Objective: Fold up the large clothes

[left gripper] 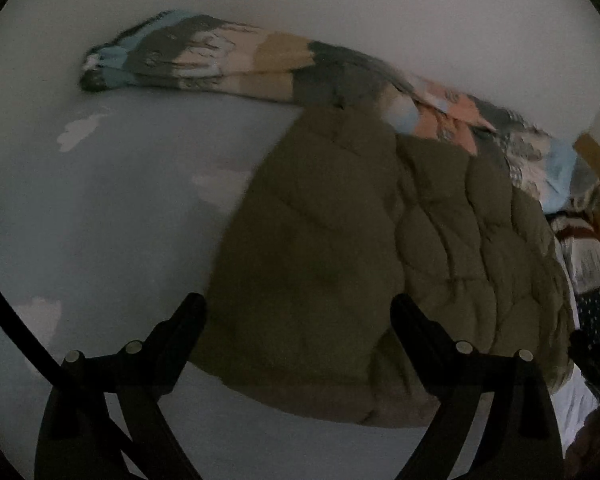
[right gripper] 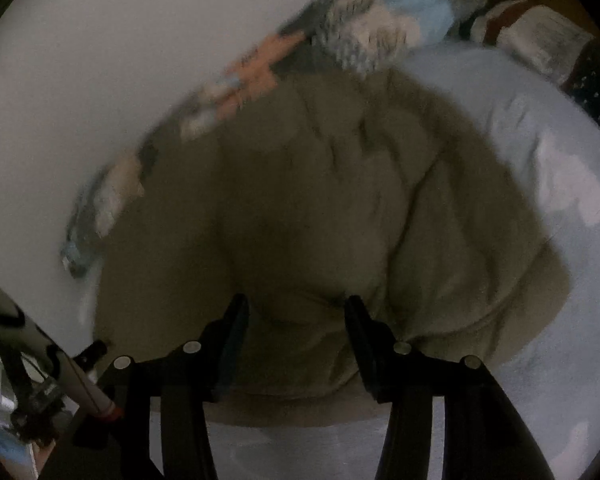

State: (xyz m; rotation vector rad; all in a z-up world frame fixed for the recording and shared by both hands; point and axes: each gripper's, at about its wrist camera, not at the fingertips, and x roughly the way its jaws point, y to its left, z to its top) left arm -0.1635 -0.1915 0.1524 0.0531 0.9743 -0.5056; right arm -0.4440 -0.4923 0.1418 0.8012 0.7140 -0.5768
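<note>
- Hovering nearest, the left gripper (left gripper: 298,308) has its jaws spread wide and empty over the jacket (left gripper: 380,248).
- Right gripper (right gripper: 296,312): jaws half spread astride a jacket fold; whether they pinch it, I cannot tell.
- Jacket lies on the bed (left gripper: 100,220); it looks puffy, soft and light, best pinched at the hem.
- Beyond, a patterned blanket (left gripper: 220,60).

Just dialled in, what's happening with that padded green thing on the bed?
A person with a gripper in each hand is folding an olive quilted jacket on a pale bedsheet. The left gripper hangs wide open above the jacket's near edge, holding nothing. The right gripper is about half open with bunched jacket fabric between its fingers; whether the pads press on it is unclear. A patterned blanket lies along the wall behind.
</note>
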